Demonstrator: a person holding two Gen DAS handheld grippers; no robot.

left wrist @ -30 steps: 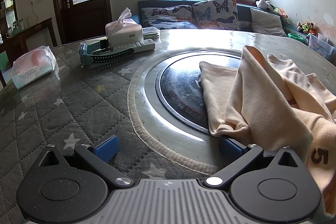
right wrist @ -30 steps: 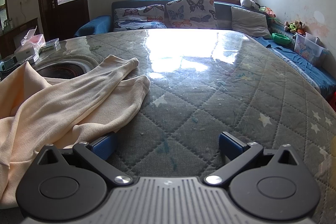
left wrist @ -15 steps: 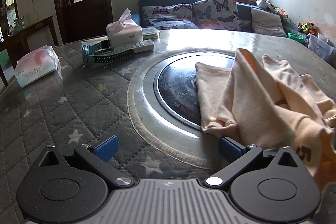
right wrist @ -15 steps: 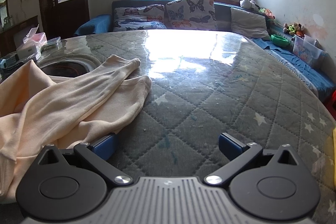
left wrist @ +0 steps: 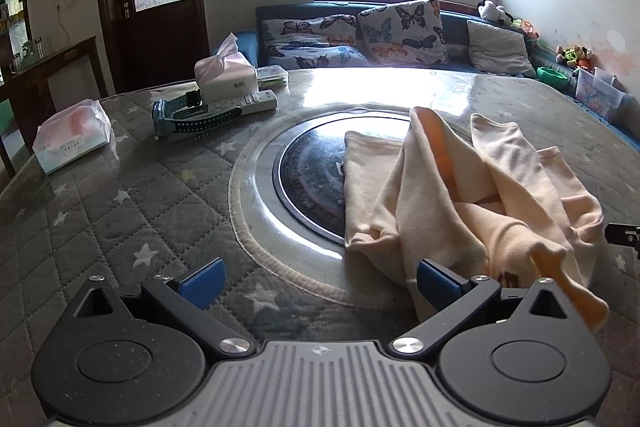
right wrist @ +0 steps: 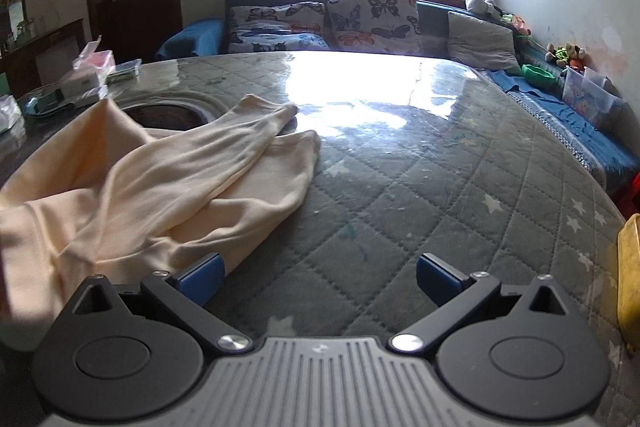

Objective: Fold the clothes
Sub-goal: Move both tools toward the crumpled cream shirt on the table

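Garment point(left wrist: 460, 195), cream, lies bunched at right of your left-wrist frame, now farther out from the camera than a second ago, so folding remains unsettled, while your left gripper point(left wrist: 318, 277) and right gripper point(right wrist: 318, 275) both stand spread wide, holding nothing.

Both claws are wide open right now. Left claw point(left wrist: 318, 277) sits low and pointed forward, blue pads spread far apart with nothing pinched between them. Right claw point(right wrist: 318, 277) is in the same pose, low and level, pads just as far apart, gripping nothing. A small bit of the right claw pokes in at the far right edge of the left view.
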